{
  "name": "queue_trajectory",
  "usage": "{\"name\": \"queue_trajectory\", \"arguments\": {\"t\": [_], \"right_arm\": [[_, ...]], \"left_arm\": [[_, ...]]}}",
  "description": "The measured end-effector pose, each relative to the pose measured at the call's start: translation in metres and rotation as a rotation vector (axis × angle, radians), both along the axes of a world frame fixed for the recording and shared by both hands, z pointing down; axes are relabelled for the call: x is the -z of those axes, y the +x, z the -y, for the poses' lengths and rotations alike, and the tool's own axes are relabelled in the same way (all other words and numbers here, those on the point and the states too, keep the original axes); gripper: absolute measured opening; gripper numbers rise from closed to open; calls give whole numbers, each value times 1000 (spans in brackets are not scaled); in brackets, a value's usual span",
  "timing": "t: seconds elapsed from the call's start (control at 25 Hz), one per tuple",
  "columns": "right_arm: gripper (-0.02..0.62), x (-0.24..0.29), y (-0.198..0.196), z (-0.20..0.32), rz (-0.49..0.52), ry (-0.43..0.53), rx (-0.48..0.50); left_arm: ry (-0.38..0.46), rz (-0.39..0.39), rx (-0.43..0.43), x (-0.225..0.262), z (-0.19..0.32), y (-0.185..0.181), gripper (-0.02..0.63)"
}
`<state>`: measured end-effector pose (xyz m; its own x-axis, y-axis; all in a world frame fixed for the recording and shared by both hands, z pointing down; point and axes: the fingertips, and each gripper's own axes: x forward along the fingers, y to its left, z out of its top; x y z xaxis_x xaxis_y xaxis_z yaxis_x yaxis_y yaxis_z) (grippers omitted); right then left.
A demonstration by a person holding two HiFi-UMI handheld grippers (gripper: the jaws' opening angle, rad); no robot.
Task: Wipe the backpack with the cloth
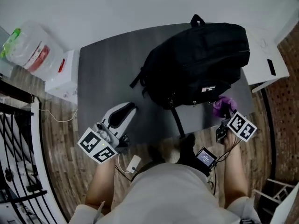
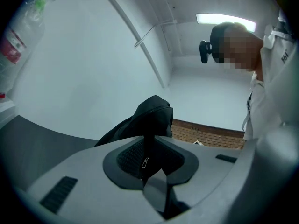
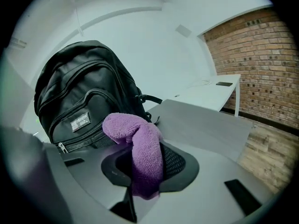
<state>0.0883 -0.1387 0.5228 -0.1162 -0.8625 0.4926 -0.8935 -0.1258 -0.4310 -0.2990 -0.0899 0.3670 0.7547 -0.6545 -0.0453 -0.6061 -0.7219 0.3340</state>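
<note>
Cloth [image 3: 140, 146] in right claw [image 3: 142, 169] beside backpack [image 3: 84, 92]

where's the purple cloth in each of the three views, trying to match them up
Head view: the purple cloth is at lower right, pinched in the right gripper, against the near side of the backpack.
Left gripper view: not in it.
Right gripper view: centre foreground, sticking up from between the jaws.
Shared landmark: the backpack shows in all three, small and centred in the left gripper view, large at left in the right gripper view.
</note>
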Motion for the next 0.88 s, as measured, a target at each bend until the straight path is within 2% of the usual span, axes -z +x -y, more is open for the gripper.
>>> {"name": "queue_trajectory", "arguments": {"t": [0.2,0.32,0.44,0.52,0.72,0.88], "right_arm": [[92,41,15,3,-102,87,33],[92,73,26,16,-179,157,105],[92,100,34,35,-244,234,218],[92,115,40,49,-269,286,311],[92,137,61,81,-296,396,580],[92,142,71,88,-276,421,686]], "left_arm": [[7,10,-50,2,-8,35,57],[12,16,-54,5,-14,67,57],[19,9,-31,6,-16,104,58],[25,-2,3,6,-16,132,57],[-1,-16,156,1,-22,206,57],[-21,-18,220,6,-35,241,57]]}}
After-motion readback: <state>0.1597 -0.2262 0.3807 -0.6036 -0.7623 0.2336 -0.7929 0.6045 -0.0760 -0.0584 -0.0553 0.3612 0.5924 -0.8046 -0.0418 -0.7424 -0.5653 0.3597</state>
